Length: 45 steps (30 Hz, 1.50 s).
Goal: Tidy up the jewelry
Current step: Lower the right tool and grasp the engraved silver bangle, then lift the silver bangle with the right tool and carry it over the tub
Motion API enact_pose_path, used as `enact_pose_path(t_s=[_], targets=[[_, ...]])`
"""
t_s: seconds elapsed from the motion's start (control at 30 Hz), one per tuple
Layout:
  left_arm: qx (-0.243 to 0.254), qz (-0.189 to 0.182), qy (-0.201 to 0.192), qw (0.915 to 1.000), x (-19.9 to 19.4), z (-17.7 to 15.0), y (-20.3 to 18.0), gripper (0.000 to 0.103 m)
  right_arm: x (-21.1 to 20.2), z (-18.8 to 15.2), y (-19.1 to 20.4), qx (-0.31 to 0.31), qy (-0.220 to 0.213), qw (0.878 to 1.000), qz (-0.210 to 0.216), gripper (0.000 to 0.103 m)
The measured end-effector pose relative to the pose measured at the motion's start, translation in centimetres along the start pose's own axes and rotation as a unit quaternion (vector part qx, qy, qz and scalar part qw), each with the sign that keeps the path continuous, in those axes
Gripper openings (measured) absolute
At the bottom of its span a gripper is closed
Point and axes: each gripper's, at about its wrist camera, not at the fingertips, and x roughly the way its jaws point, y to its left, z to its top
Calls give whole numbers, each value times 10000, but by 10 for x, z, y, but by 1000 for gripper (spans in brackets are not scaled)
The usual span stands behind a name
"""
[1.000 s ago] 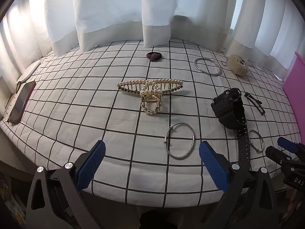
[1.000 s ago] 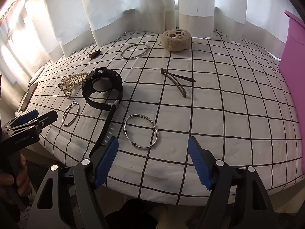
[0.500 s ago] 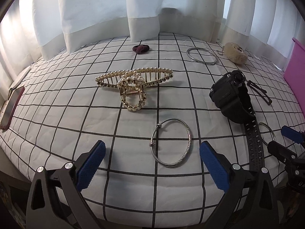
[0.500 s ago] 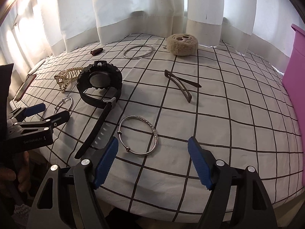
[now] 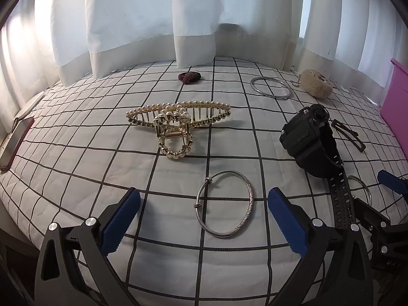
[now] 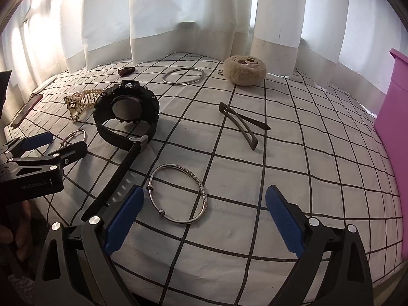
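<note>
Left wrist view, nearest first: the left gripper (image 5: 204,219) stands with its jaws spread wide, nothing pinched, poised over a silver bangle (image 5: 224,204) that lies flat on the checked cloth (image 5: 76,153), apparently framed for pickup. Just beyond sits a gold pearl hair claw (image 5: 176,125), resting on its teeth. To the right lies a black watch (image 5: 308,140), strap trailing toward the near edge.

Right wrist view: the right gripper (image 6: 201,219) is opening, its jaws wide, with a second silver bangle (image 6: 178,193) lying between the pads but not pressed. That bangle bears an engraved band and two small sliding beads. Farther off lie a dark hair clip (image 6: 242,125), a plain silver ring bangle (image 6: 183,76) and a beige plush piece (image 6: 244,70) near the curtain (image 6: 178,12). A pink container (image 6: 395,140) stands at the right edge, likely the destination. All items remain scattered; sorting appears barely begun.
</note>
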Motion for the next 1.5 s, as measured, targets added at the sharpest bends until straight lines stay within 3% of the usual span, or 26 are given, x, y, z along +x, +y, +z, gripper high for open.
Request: enact_pose_path(t_s=[0.23, 0.5, 0.8, 0.93, 0.97, 1.0, 1.5], targets=[[-77, 65, -138, 9999, 1, 0, 0, 98, -2, -5, 1, -9, -270, 9996, -39, 94], [-51, 31, -161, 9999, -1, -1, -1, 93, -3, -2, 6, -93, -99, 9999, 98, 91], [76, -84, -232, 9997, -6, -2, -10, 70, -10, -2, 16, -372, -118, 9987, 320, 65], [151, -159, -268, 9994, -8, -2, -14, 54, -13, -3, 22, -546, -140, 9974, 448, 41], [178, -182, -282, 9993, -9, -3, -15, 45, -13, -3, 23, -563, -134, 9974, 439, 41], [210, -185, -293, 9992, -10, -3, -16, 43, -13, -3, 22, -553, -135, 9974, 453, 41], [320, -163, -400, 9986, -21, 2, -16, 42, -18, 0, 20, -417, -143, 9981, 441, 41]])
